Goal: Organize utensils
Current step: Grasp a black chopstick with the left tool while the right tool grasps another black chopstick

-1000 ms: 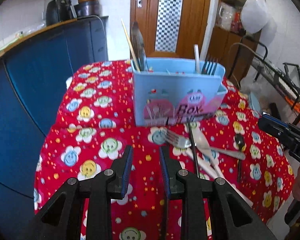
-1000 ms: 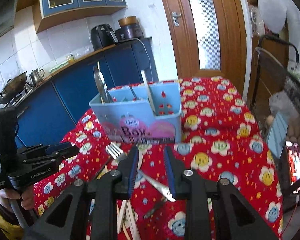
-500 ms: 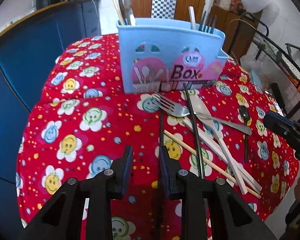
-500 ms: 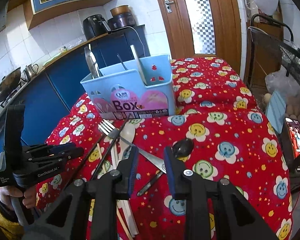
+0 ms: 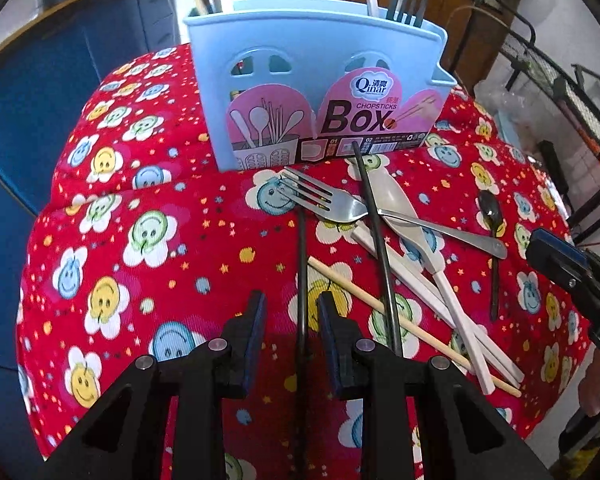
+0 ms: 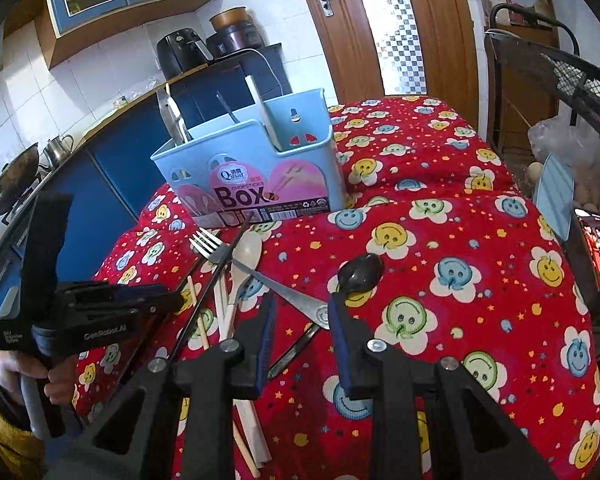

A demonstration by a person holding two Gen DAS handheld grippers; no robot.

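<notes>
Left gripper (image 5: 291, 309) open, straddling a black chopstick (image 5: 301, 280); right gripper (image 6: 302, 311) open above the fork (image 6: 260, 276) handle.

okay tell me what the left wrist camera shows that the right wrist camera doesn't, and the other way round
Only the left wrist view: the dark fork tines standing in the box, and a black chopstick running between the open left gripper's fingers.

Only the right wrist view: the kitchen counter with a wok and kettle, and the hand holding the left gripper.

Both: the blue chopsticks box, metal fork, white spoon, black spoon and red smiley tablecloth.
</notes>
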